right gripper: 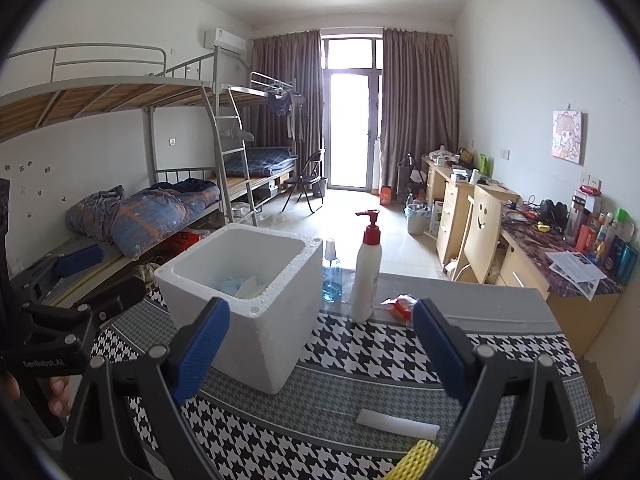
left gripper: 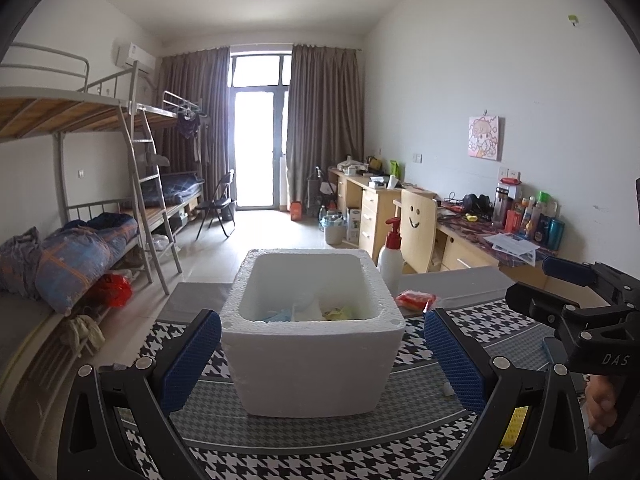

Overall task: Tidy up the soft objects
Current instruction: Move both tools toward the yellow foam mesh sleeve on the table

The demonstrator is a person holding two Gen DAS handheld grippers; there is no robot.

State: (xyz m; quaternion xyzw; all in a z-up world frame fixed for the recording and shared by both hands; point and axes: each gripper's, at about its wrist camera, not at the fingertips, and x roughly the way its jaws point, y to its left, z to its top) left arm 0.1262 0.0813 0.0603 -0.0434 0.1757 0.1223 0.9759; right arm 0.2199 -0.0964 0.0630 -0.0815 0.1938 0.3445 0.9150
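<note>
A white foam box point(left gripper: 312, 344) stands on the houndstooth cloth point(left gripper: 480, 332). Blue, white and yellow soft items point(left gripper: 304, 310) lie in its bottom. My left gripper point(left gripper: 320, 356) is open just in front of the box, with nothing between its blue pads. My right gripper point(right gripper: 322, 346) is also open and empty, to the right of the box point(right gripper: 244, 300). In front of it lie a white foam strip point(right gripper: 396, 424) and a yellow mesh sponge point(right gripper: 416, 460). A red packet point(right gripper: 400, 304) sits behind the box, by the pump bottle. Each gripper shows in the other's view: the right gripper point(left gripper: 536, 284), the left gripper point(right gripper: 100, 276).
A white pump bottle point(right gripper: 366, 276) with a red top and a small bottle of blue liquid point(right gripper: 331, 276) stand behind the box. Bunk beds point(right gripper: 160, 208) line the left wall, and desks point(right gripper: 560, 264) with a chair line the right. A hand point(left gripper: 600, 404) holds the right gripper.
</note>
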